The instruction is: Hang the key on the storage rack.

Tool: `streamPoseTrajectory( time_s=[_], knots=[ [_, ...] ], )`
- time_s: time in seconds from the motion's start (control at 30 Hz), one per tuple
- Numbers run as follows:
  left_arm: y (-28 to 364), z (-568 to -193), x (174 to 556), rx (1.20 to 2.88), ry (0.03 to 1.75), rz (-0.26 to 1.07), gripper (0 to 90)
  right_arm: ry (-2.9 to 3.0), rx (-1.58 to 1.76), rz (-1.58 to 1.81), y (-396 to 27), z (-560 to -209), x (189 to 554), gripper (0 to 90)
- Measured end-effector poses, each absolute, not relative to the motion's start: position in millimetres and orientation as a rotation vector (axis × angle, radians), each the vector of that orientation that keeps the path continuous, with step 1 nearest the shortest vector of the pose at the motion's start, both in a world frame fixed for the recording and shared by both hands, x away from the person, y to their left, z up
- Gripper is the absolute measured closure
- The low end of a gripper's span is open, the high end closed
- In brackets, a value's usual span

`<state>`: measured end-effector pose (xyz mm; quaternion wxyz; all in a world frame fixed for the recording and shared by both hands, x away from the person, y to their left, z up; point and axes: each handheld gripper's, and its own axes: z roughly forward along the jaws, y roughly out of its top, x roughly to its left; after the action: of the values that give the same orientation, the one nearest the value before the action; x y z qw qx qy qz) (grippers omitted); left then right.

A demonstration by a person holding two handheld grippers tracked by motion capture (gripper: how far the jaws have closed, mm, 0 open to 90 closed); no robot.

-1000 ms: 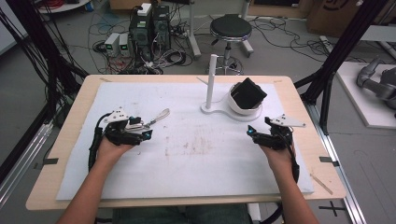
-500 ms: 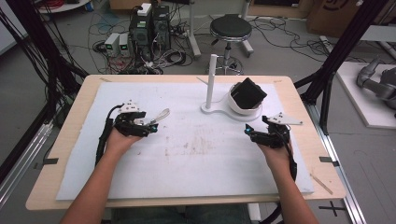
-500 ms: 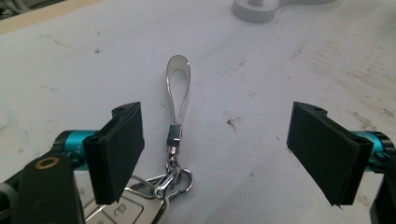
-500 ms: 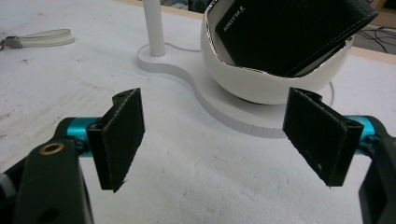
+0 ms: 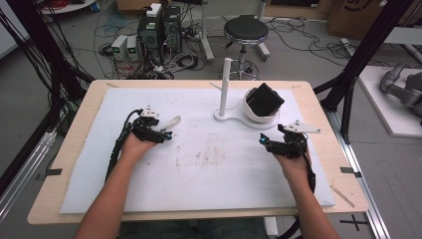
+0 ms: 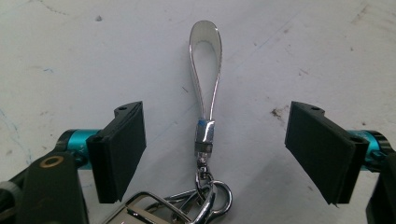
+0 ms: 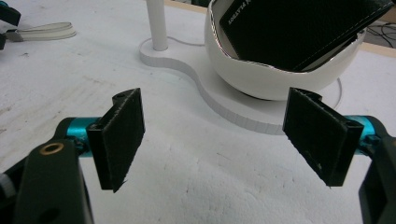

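A keychain lies on the white mat: a pale strap loop point(image 6: 205, 70) joined by a metal clasp point(image 6: 204, 137) to key rings point(image 6: 208, 203). My left gripper point(image 6: 219, 154) is open, with a jaw on each side of the clasp and neither touching it. In the high view the left gripper point(image 5: 166, 135) sits just behind the strap point(image 5: 173, 121). My right gripper point(image 5: 263, 141) is open and holds nothing. It points at a white stand whose bowl point(image 7: 280, 79) holds a tilted black wallet point(image 7: 299, 32).
The stand's base point(image 7: 219, 102) carries a thin upright post point(image 5: 225, 87) left of the bowl point(image 5: 259, 113). The white mat point(image 5: 209, 174) covers most of the wooden table. Cables, power boxes and a stool stand on the floor beyond the far edge.
My left gripper has slid right and a little forward, so its jaws now straddle the keychain. The right gripper has crept slightly left toward the stand.
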<state>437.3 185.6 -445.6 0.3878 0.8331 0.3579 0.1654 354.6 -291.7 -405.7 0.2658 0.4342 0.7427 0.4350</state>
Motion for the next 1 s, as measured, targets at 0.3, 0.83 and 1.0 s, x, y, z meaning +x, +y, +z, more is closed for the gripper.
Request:
streamPoseTrajectory(
  time_s=[0.3,0.83,1.0],
  knots=[
    [188.4,-451.2,440.3,2.135,0.906,0.398,33.4,2.028,1.166,1.182,-289.6,-406.6,354.7,21.2],
    [178.8,-446.1,430.7,2.207,0.815,0.447,81.2,2.076,1.138,1.152,-282.2,-408.0,351.1,21.2],
    [176.0,-443.6,428.6,2.224,0.807,0.466,81.4,2.115,1.137,1.119,-278.2,-410.7,351.3,21.2]
  ],
)
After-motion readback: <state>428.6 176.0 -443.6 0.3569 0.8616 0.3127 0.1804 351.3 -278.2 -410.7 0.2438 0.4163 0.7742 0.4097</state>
